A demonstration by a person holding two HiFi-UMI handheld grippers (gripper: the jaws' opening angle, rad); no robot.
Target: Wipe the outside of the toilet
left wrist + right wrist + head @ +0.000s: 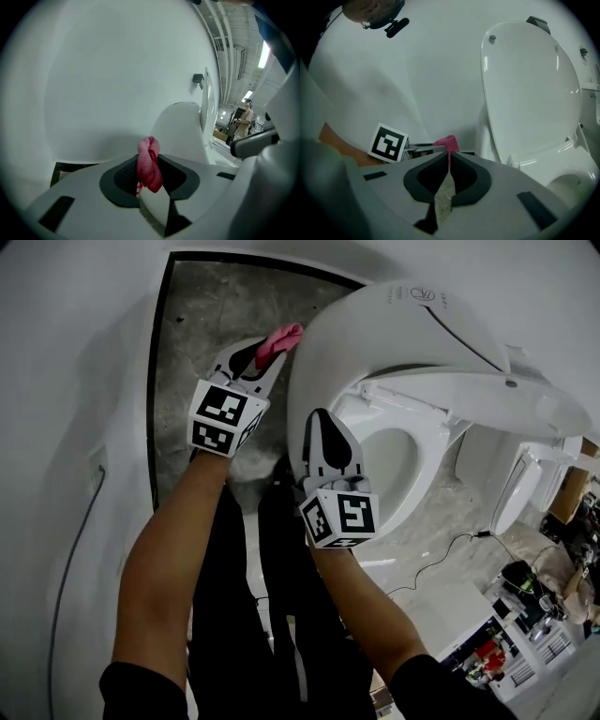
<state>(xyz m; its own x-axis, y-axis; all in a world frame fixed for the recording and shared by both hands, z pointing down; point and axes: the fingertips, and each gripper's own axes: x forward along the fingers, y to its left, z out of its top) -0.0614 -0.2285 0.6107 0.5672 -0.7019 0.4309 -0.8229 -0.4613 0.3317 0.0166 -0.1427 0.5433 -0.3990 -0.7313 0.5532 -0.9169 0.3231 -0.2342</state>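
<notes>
A white toilet (394, 352) stands with its lid up; its seat and bowl (398, 460) lie open below. My left gripper (265, 360) is shut on a pink cloth (279, 339), held close to the toilet's left outer side. In the left gripper view the pink cloth (149, 164) sticks up between the jaws, with the toilet's white side (180, 129) just beyond. My right gripper (319, 427) is shut with nothing in it, beside the bowl's left rim. The right gripper view shows the raised lid (525, 89) and the pink cloth (446, 142) past the tips.
A white wall (66, 381) curves along the left, with a strip of grey concrete floor (206, 324) between it and the toilet. A cable (441, 554) runs across the floor at the right. Cluttered shelves (525, 624) stand at the lower right.
</notes>
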